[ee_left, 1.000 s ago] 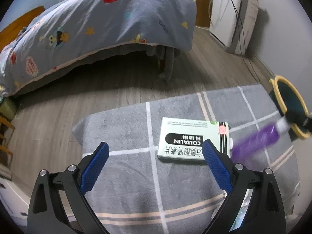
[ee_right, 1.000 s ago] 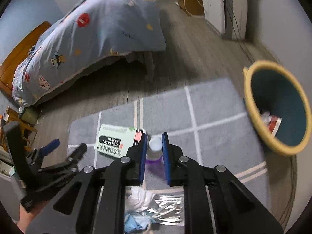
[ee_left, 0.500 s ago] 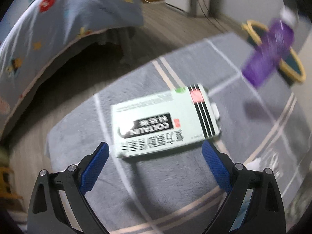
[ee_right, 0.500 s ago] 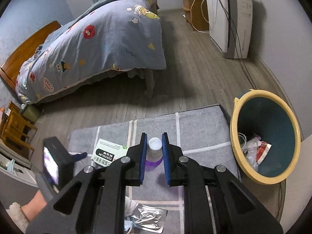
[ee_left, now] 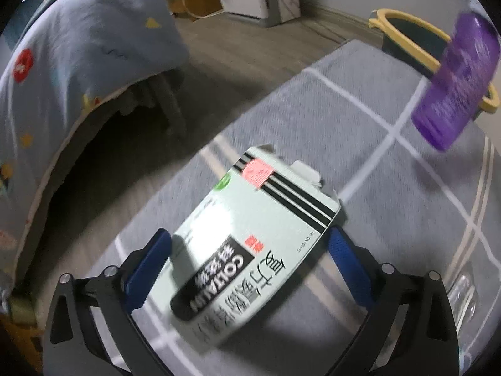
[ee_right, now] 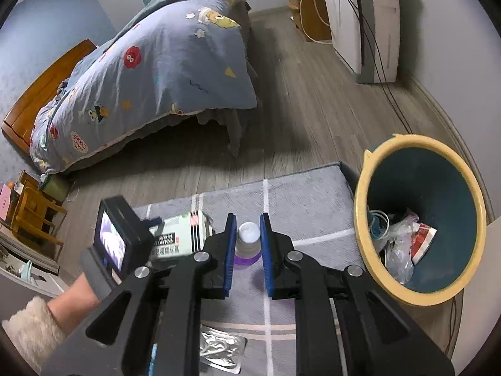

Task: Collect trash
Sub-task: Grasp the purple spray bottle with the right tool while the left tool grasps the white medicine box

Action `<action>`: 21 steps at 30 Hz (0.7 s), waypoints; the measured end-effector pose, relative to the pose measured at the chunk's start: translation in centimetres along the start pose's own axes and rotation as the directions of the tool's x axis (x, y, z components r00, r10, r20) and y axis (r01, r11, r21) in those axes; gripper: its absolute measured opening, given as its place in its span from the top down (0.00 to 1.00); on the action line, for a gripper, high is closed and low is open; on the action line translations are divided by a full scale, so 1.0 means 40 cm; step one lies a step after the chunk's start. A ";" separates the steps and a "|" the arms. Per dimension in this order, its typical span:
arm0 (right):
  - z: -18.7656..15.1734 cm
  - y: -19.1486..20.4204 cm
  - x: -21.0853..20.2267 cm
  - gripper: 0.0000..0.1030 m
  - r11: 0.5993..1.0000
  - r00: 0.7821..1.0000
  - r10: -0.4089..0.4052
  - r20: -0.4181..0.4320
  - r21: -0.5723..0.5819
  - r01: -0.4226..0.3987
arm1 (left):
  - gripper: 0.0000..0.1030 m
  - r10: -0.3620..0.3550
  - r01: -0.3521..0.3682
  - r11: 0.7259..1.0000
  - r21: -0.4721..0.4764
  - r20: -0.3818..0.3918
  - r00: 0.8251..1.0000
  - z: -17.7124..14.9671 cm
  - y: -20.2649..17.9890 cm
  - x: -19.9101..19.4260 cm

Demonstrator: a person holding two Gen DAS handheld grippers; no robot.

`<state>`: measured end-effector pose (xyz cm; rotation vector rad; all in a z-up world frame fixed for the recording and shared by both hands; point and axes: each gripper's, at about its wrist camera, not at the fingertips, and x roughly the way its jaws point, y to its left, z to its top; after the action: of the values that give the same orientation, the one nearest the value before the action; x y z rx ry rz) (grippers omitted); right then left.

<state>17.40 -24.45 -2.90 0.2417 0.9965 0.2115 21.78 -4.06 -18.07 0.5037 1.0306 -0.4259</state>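
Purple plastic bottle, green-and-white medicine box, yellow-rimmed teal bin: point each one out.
Purple plastic bottle (ee_right: 249, 235): right wrist view, white cap.
Green-and-white medicine box (ee_left: 250, 244): left wrist view, printed top face.
Yellow-rimmed teal bin (ee_right: 360, 194): right wrist view, left rim.

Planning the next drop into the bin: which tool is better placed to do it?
Right. The right tool is shut on the purple bottle, lifted near the yellow-rimmed bin. The left tool is open around the medicine box on the rug.
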 end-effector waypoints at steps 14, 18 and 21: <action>0.001 -0.029 -0.005 0.86 0.999 0.999 0.037 -0.020 0.032 -0.036 | 0.17 -0.126 0.126 0.990 -0.062 0.011 0.992 0.018 0.047 0.031; 0.007 -0.034 -0.013 0.86 1.000 1.000 0.023 -0.009 0.022 -0.022 | 0.22 -0.133 0.135 0.988 -0.080 0.032 0.991 0.024 0.043 0.007; 0.012 -0.040 -0.020 0.86 1.000 1.000 0.014 0.001 0.024 -0.014 | 0.24 -0.125 0.129 0.989 -0.071 0.051 0.991 0.031 0.035 -0.010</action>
<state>17.46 -26.26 -2.48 0.2710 0.9978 0.2119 23.24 -3.60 -16.91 0.3611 1.0332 -0.5083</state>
